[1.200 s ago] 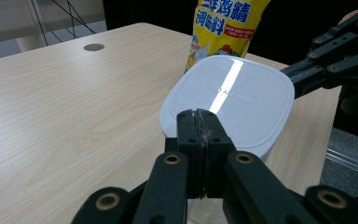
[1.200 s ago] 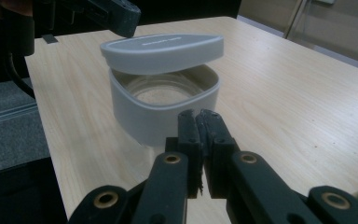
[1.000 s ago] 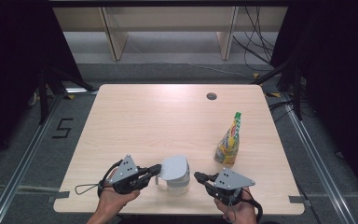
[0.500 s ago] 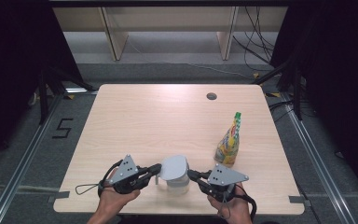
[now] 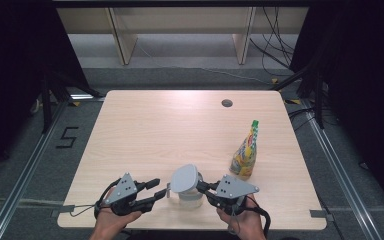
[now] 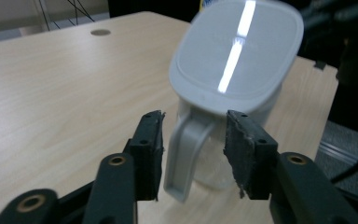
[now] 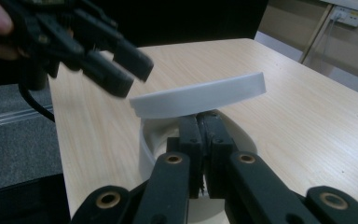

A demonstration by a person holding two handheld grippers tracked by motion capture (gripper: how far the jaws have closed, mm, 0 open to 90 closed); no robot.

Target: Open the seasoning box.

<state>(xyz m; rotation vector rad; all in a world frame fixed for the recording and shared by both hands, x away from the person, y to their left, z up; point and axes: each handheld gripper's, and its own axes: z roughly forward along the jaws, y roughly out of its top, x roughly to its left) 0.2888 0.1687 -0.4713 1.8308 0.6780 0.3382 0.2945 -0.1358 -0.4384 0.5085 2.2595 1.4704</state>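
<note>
The far and left expanse of the table (image 5: 145, 130) offers unobstructed passage. The bottle (image 5: 245, 152) blocks the right side, just beyond the pitcher (image 5: 186, 186) at the near edge.

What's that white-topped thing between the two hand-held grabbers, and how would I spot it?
Start at the pale wooden table and look to its near edge, between the person's two hands. There stands a small clear pitcher with a white handle and a rounded-square white lid, tilted up. The only other container, a colourful bottle with a green cap, stands taller to its right.
</note>
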